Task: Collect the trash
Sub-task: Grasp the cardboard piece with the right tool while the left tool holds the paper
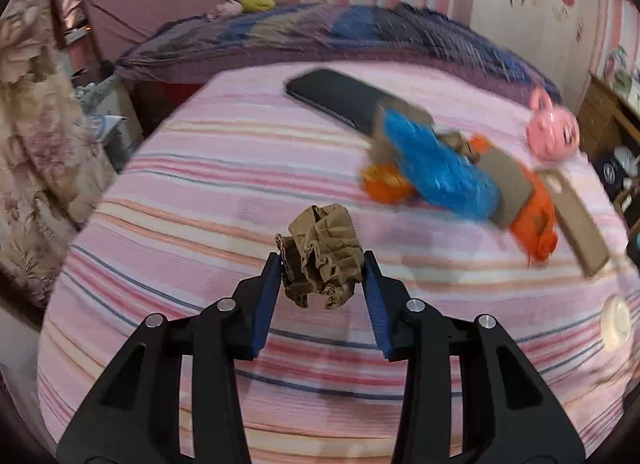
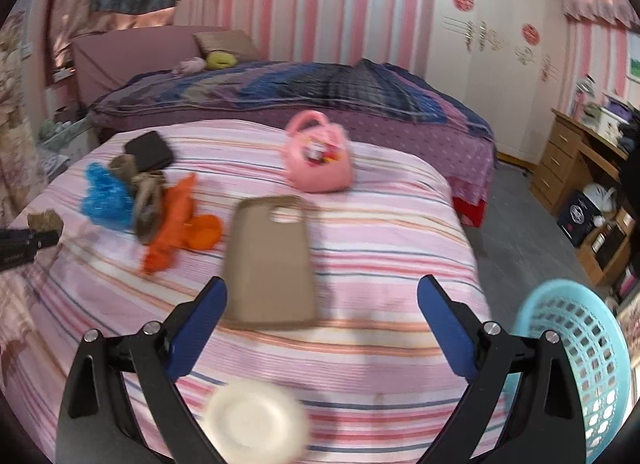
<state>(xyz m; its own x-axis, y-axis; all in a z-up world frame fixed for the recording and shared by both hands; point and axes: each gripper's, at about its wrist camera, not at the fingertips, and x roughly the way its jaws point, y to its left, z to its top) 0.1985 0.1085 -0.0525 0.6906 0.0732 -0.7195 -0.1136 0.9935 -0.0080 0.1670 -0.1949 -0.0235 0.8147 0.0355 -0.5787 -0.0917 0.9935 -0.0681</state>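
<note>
My left gripper [image 1: 322, 264] is clenched on the crumpled brown paper [image 1: 322, 256], lifted over the striped bed [image 1: 200, 183]. The blue basket [image 2: 576, 360] sits at four o'clock of my right gripper [image 2: 322, 296] (spread wide, carrying nothing), the nearer hand.

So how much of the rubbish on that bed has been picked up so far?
Nothing visibly binned: the blue basket looks empty from this angle. In hand: the left gripper clamps a crumpled brown paper wad. The right gripper is open, holding nothing. Left: blue wrapper, orange scraps and cardboard piece.
</note>
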